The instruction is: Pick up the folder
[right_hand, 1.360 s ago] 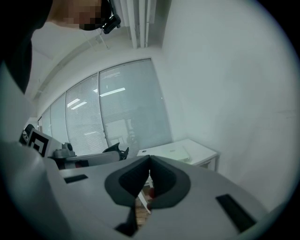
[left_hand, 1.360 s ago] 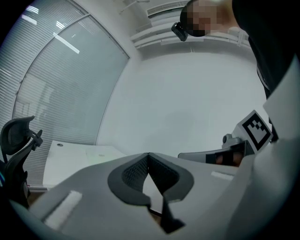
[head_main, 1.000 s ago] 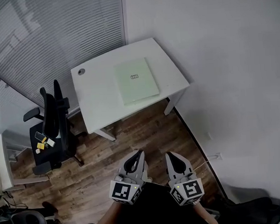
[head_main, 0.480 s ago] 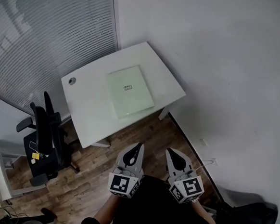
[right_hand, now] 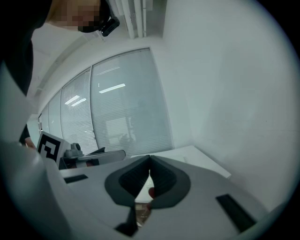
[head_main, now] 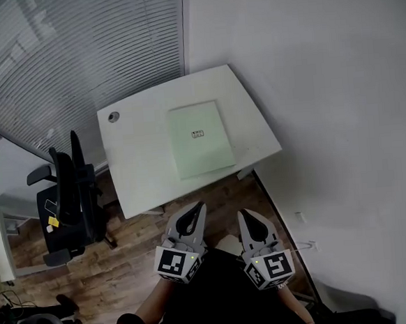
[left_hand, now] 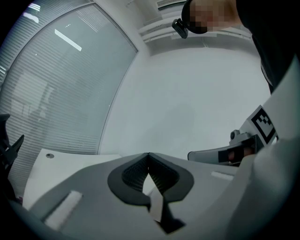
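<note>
A pale green folder with a small label lies flat on the white desk, toward its right half. Both grippers hang side by side over the wooden floor, short of the desk's near edge. My left gripper has its tips together with nothing between them, and in the left gripper view the jaws meet at a point. My right gripper is likewise shut and empty, with its jaws closed in the right gripper view. The desk top shows beyond those jaws.
A black office chair stands left of the desk with small yellow and white items on its seat. A blinds-covered window runs behind the desk, and a white wall borders its right side. A cable grommet sits near the desk's back left corner.
The desk and folder have drawn nearer to both grippers in the head view. Both grippers stay shut and side by side.
</note>
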{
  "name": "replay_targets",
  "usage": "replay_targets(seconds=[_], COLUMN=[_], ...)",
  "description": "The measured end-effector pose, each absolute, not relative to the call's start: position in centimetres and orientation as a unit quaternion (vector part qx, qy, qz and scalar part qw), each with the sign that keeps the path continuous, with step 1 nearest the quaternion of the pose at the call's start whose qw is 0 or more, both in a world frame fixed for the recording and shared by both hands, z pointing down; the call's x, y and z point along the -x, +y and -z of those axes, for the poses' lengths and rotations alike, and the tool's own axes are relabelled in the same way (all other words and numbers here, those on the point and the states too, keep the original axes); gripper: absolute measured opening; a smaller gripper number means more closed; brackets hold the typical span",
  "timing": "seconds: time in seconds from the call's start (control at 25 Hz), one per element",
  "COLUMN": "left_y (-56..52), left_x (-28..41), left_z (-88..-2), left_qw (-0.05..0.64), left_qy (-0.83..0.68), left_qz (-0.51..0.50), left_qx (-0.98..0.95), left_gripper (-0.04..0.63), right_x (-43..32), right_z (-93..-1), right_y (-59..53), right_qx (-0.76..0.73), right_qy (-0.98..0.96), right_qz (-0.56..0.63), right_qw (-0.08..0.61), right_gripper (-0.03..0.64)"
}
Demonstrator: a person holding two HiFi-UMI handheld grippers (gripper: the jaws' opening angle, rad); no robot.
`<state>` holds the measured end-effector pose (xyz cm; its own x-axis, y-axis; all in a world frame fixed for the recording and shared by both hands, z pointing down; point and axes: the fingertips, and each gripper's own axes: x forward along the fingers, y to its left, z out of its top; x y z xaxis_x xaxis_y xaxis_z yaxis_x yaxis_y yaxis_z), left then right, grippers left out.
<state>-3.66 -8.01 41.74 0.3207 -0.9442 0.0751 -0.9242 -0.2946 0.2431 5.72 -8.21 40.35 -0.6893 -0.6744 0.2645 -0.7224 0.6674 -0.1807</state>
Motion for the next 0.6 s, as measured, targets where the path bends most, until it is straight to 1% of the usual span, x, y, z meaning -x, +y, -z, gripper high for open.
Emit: replay_targets(seconds=[0.36,0.6], left_y=[-10.0,-11.9], left_x=[6.1,6.6], left_z=[-43.2,-44.3], left_qw=[0.143,0.158], left_qy=[-0.640,-0.683], left_qz=[0.044,0.036], left_qx=[-0.754,-0.713], left_gripper=[0.005,0.005], right_x=[-3.4,-1.0], right_z=[-42.1,-41.5], right_y=[-11.3,-13.6], right_qx=[-0.318,-0.230], right_qy=[-0.928,-0.954], right_qz=[-0.149,-0.123], right_qw=[0.121,0.151], right_gripper=[0.001,0.000])
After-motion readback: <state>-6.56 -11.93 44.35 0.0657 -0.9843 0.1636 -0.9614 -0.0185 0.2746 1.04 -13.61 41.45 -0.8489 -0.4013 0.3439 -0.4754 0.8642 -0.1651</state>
